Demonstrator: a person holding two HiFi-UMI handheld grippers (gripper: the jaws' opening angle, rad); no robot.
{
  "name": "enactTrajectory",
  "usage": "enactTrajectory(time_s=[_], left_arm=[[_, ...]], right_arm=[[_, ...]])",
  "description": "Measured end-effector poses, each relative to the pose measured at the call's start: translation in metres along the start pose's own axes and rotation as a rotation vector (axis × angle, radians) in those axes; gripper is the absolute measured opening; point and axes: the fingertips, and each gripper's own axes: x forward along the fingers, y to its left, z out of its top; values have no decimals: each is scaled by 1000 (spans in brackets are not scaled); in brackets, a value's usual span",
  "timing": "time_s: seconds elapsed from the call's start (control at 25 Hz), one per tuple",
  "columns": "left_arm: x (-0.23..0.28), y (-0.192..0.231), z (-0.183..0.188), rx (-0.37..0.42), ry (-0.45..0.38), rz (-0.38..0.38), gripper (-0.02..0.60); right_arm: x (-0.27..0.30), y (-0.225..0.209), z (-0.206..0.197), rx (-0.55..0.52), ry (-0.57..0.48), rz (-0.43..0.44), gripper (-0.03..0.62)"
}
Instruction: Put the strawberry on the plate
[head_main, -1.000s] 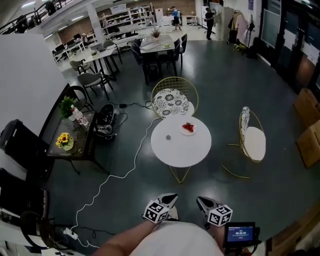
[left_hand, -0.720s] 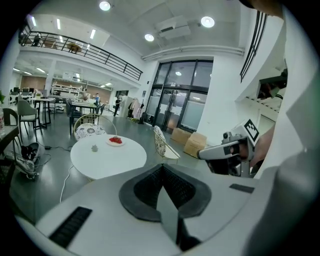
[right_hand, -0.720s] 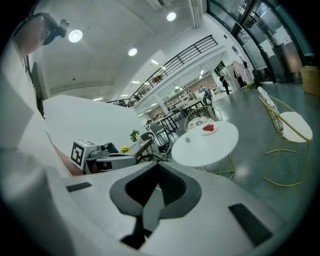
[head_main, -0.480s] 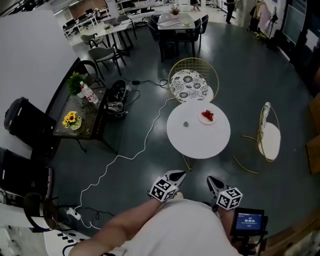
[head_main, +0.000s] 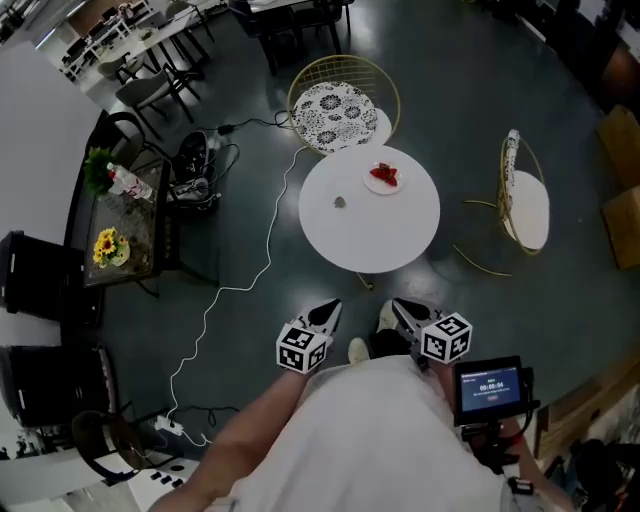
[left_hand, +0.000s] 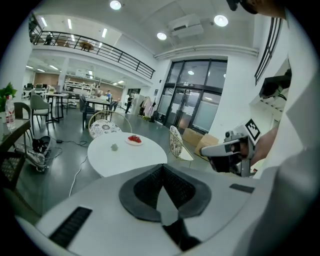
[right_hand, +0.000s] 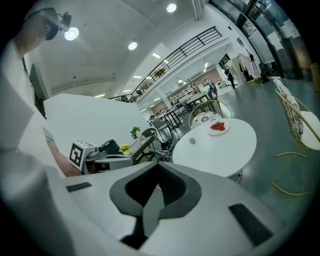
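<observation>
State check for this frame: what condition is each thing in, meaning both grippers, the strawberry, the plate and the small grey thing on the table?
left gripper: shut, empty, short of the round table.
right gripper: shut, empty, short of the table.
strawberry: lying on the plate.
plate: flat on the table, far side.
small grey object: on the table, apart from the plate.

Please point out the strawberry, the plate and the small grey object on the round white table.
strawberry (head_main: 384, 175): head view, middle of the red fruit.
plate (head_main: 371, 187): head view, bare white rim at its lower left.
small grey object (head_main: 340, 202): head view, its centre.
</observation>
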Motion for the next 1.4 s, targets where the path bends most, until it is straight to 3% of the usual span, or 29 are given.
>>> enactTrajectory(time_s=[0.16,0.36,0.52,0.72,0.96,1.24,1.4], left_arm=[[38,29,3,-7,24,34,8],[71,51,15,48,67,59,8],[100,75,45,55,36,95,8],[127,67,63,60,73,71,8],[199,87,91,74,110,90,8],[203,92,101,119,154,70,8],[206,94,103,105,158,57,8]], right_arm=[[31,-43,15,5,13,27,8],[57,-76,41,-7,24,59,8],[82,-107,73,-53,30,84,8],[84,-123,89,-24,29,95,8],[109,-188,115,6,15,140,8],[115,-188,124,39,-29,140,8],[114,-192,118,56,-9,120,8]])
